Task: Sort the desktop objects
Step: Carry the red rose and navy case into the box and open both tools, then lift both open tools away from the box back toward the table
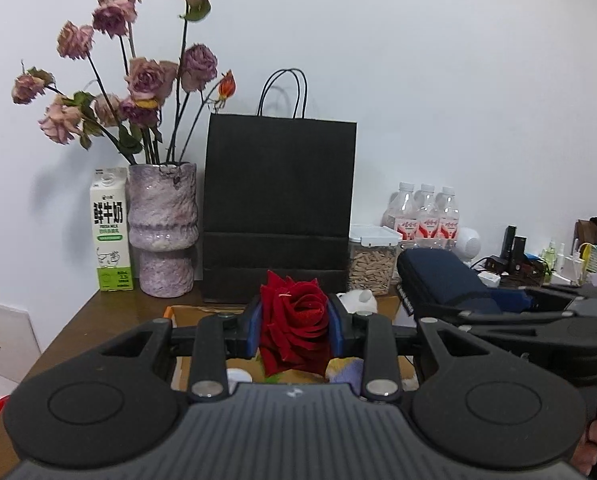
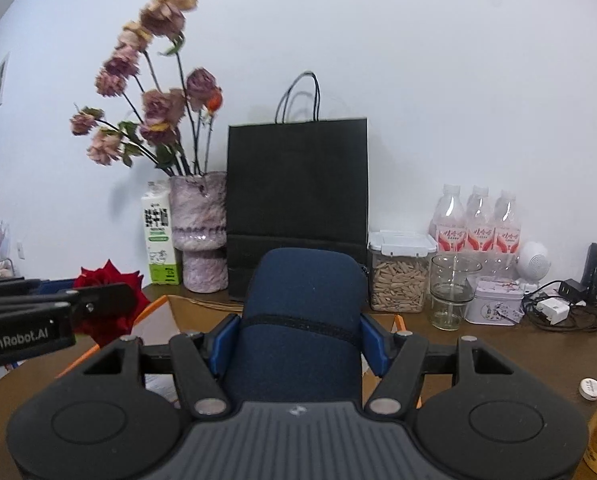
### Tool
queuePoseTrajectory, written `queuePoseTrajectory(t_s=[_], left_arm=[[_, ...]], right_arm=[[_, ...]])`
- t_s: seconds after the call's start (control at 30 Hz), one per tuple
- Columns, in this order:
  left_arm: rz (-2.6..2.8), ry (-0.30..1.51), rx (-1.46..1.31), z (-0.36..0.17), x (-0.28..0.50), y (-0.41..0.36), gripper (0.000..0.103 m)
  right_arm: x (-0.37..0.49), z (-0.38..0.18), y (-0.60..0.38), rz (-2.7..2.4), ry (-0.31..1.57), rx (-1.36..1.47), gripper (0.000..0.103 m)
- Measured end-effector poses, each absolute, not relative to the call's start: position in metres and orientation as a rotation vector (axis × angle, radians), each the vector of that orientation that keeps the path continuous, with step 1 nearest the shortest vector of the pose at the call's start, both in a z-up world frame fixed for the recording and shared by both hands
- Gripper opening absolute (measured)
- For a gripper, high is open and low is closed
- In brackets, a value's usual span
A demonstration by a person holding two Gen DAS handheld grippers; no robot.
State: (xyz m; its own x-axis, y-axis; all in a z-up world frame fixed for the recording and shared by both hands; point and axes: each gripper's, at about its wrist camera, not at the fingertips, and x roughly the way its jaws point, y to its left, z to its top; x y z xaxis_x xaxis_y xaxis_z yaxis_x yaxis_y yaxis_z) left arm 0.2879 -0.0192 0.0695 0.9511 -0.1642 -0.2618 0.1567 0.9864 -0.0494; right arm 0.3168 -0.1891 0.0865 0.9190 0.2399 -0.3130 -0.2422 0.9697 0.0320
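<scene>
Both grippers are carrying loads — my left gripper (image 1: pixel 294 330) is pinching a red rose (image 1: pixel 294 320), petals risking crushing; my right gripper (image 2: pixel 298 338) is clamping a blue pouch (image 2: pixel 302 312), possibly clipping the glass jar (image 2: pixel 452 292) at 3 o'clock.

Brown wooden desk (image 2: pixel 478 356), set against a white wall. Landmark: black paper bag (image 2: pixel 297 196), upright at the back.

- Left of bag: purple vase (image 2: pixel 198 232), touching it; milk carton (image 2: pixel 160 240) beyond.
- Right of bag: lidded clear container (image 2: pixel 398 272), glass jar (image 2: pixel 450 296), small tin (image 2: pixel 496 302), three water bottles (image 2: pixel 478 220) behind.
- Front of bag: open cardboard box (image 2: pixel 158 312).
</scene>
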Motion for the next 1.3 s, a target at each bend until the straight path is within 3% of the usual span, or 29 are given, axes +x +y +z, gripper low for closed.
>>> queuePoseTrajectory(t_s=[0.43,0.7,0.73,0.77,0.8,0.83,0.9,0.97,1.3], left_arm=[[-0.149,0.461,-0.012,0.004,0.355,-0.02,0.033],[-0.134,0.441,0.039,-0.001,0.349,-0.026,0.035],[-0.128,0.436,0.042,0.0,0.348,-0.027,0.04],[-0.117,0.429,0.045,0.002,0.347,-0.027,0.048],[-0.107,0.416,0.048,0.004,0.345,-0.027,0.055],[-0.096,0.401,0.048,0.007,0.344,-0.026,0.067],[-0.066,0.37,0.046,0.01,0.341,-0.025,0.082],[-0.029,0.354,0.037,0.012,0.341,-0.023,0.103],[-0.011,0.341,0.02,0.017,0.34,-0.021,0.103]], right_arm=[[0.367,0.031,-0.188,0.233,0.441,-0.063,0.062],[0.369,0.024,-0.185,0.263,0.489,-0.077,0.065],[0.367,0.026,-0.184,0.264,0.479,-0.083,0.068],[0.365,0.029,-0.183,0.262,0.466,-0.084,0.076],[0.363,0.032,-0.183,0.257,0.449,-0.084,0.093],[0.36,0.036,-0.183,0.259,0.43,-0.082,0.099],[0.356,0.042,-0.184,0.259,0.405,-0.087,0.103],[0.355,0.045,-0.187,0.267,0.401,-0.071,0.103],[0.355,0.048,-0.19,0.271,0.416,-0.039,0.103]])
